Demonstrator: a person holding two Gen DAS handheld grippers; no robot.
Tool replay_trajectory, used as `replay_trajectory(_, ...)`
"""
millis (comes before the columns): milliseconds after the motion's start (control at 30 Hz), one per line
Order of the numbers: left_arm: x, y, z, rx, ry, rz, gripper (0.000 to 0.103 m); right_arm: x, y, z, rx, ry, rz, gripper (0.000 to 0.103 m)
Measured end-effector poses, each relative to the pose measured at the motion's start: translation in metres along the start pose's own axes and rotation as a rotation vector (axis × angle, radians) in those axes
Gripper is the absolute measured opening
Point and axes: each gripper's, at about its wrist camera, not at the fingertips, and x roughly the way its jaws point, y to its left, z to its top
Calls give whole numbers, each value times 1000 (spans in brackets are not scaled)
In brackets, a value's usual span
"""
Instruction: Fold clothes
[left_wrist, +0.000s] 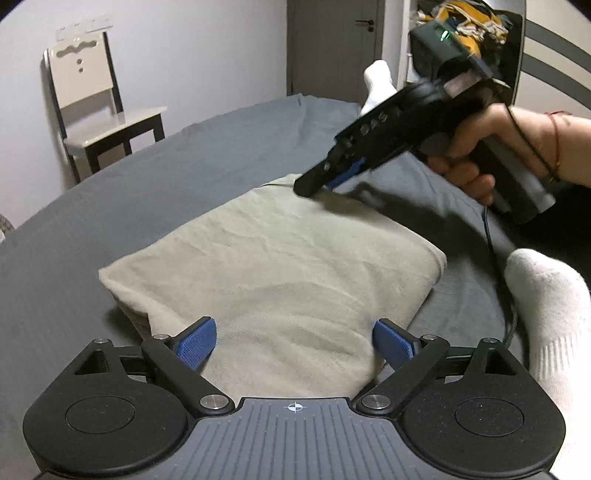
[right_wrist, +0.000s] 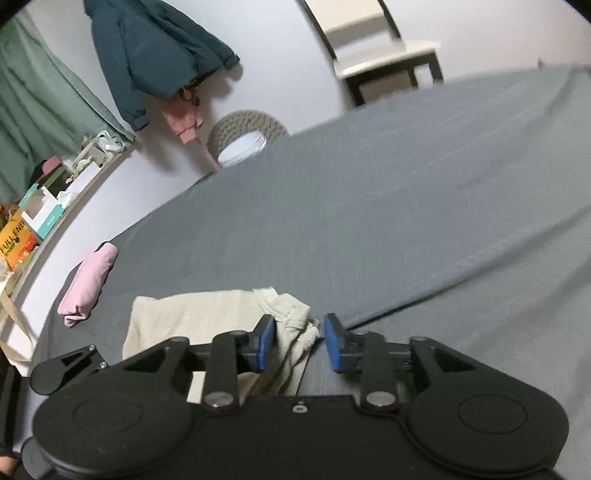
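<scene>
My beige garment (left_wrist: 273, 280) lies folded into a thick pad on the grey bed (left_wrist: 184, 155). It looks soft, light and limp, so I judge it will sag unless I pinch hemmed edges or corners through all the layers. My left tool (left_wrist: 293, 341) hangs spread wide above its near edge, gripping nothing. My right tool (right_wrist: 300, 341) stands part open astride the seamed far corner, not clamped. A pink folded piece (right_wrist: 88, 284) lies well apart. The woven basket (right_wrist: 247, 122) beyond the bed seems to hold something white
</scene>
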Motion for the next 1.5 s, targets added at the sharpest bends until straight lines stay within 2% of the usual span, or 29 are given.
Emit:
replay_trajectory(67, -14, -2, 0, 32, -22, 6, 93, -20, 23, -4, -120, -51, -6, 32)
replay_trajectory(133, -28, -3, -3, 66, -71, -17, 93, -33, 50, -12, -282, -64, 26, 34)
replay_trajectory(233, -28, -4, -2, 108, -81, -16, 94, -28, 91, -34, -551, -20, 69, 46)
replay_trajectory(300, -18, -4, 0, 124, -47, 3, 94, -12, 106, -48, -672, 15, 62, 48)
replay_trajectory(367, -4, -1, 0, 123, 21, 26, 94, 10, 108, -56, -688, 75, 64, 48)
replay_trajectory(467, -1, 13, -5, 50, 78, -4, 98, 26, 97, -58, -651, 112, 82, 52)
replay_trajectory(567, -4, 32, -9, -54, 148, -45, 100, 18, 80, -49, -582, 115, 116, 52)
replay_trajectory(667, -6, 37, -12, -27, 196, 3, 100, 6, 74, -44, -578, 123, 68, 53)
replay_trajectory(733, -12, 40, -10, -5, 213, 11, 100, -9, 86, -48, -637, 105, 35, 54)
replay_trajectory(767, -20, 42, -8, -6, 196, 10, 100, -17, 94, -51, -676, 91, 24, 59)
replay_trajectory(867, -48, 49, -1, -28, 105, 22, 100, -35, 136, -79, -942, 26, -35, 76)
replay_trajectory(933, -66, 58, 1, -79, 31, 33, 101, -35, 163, -108, -1137, 3, -106, 76)
replay_trajectory(1033, -84, 80, 3, -237, -75, 42, 102, -14, 189, -146, -1337, 22, -247, 76)
replay_trajectory(1167, -83, 122, -3, -522, -117, 34, 102, 26, 205, -180, -1525, 55, -407, 78)
replay_trajectory(1300, -69, 146, -17, -766, -77, -62, 102, 47, 213, -188, -1560, -5, -504, 84)
replay_trajectory(1400, -55, 152, -21, -856, -58, -113, 102, 55, 213, -174, -1492, -43, -532, 94)
replay_trajectory(1500, -40, 150, -23, -923, -39, -142, 102, 55, 212, -163, -1456, -121, -569, 93)
